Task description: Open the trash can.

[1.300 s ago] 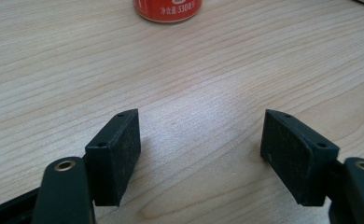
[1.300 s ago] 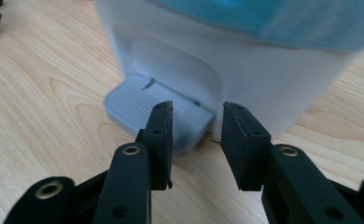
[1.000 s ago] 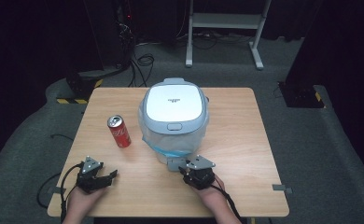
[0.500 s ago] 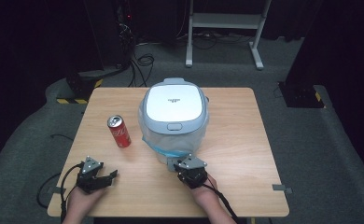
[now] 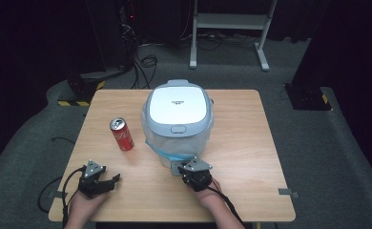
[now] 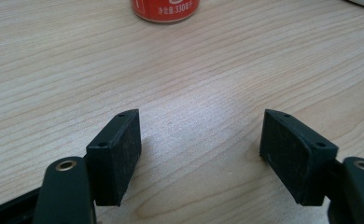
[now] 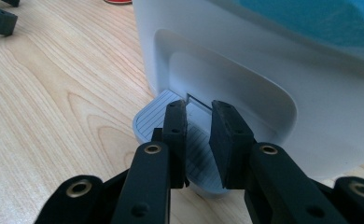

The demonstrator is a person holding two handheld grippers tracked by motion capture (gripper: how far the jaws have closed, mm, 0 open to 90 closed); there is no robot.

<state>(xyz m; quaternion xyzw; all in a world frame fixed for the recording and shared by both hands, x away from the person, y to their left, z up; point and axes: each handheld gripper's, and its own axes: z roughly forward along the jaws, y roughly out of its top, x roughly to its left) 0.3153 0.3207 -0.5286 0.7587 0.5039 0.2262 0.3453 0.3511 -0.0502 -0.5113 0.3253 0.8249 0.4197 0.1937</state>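
Right tool [image 7: 199, 114], jaws just narrowed with a small gap, hovers over the bin's grey pedal [image 7: 154, 116]. Left tool [image 6: 201, 140] rests apart on the surface [image 5: 251, 143], near left.

A light wooden worktop [image 5: 251, 143] fills the middle of the high view, its grain running left to right. A white and grey pedal bin [image 5: 177, 121] lined with a clear bag stands at its centre, its grey foot pedal [image 7: 180, 140] lying low over the wood at the near side. A red drink can [image 5: 121, 134] stands upright left of the bin, well apart from it.
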